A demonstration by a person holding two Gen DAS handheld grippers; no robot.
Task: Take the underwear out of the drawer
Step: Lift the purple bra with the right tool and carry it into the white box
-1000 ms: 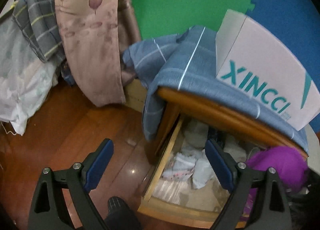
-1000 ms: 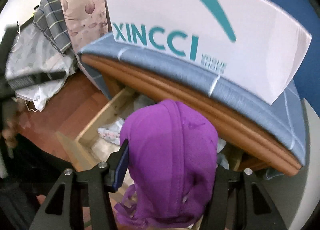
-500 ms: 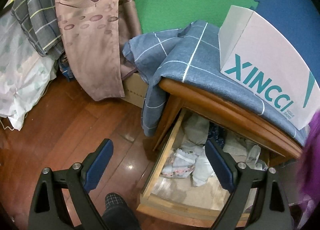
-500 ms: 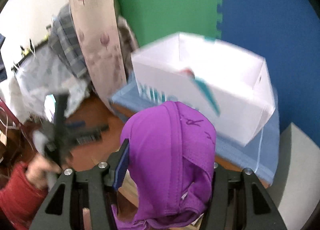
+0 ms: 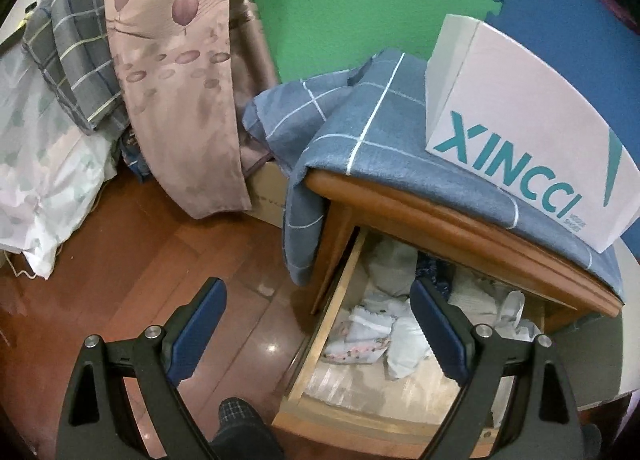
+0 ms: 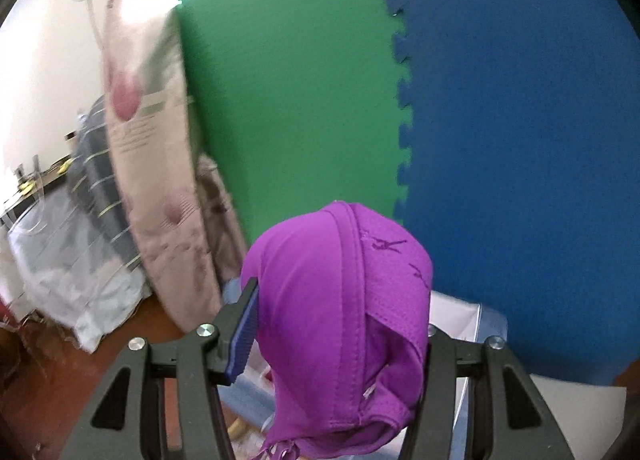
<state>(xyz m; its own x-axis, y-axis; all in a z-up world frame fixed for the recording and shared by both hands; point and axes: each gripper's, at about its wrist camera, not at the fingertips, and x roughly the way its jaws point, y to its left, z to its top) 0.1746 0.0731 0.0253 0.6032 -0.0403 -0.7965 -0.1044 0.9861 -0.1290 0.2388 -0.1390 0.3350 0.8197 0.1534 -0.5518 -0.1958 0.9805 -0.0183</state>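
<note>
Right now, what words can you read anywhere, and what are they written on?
"XINCCI": big teal letters on the side of the white box that sits on the blue cloth over the cabinet.
Two small teal lines beside the brand, at the box's lower right: too small to read for sure.
Dark marks on the purple underwear held in the right gripper: not readable as letters.
Nothing else carries text.

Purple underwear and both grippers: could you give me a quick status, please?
Right gripper shut on purple underwear, raised. Left gripper open, empty, above open drawer. Nothing obstructing.
</note>
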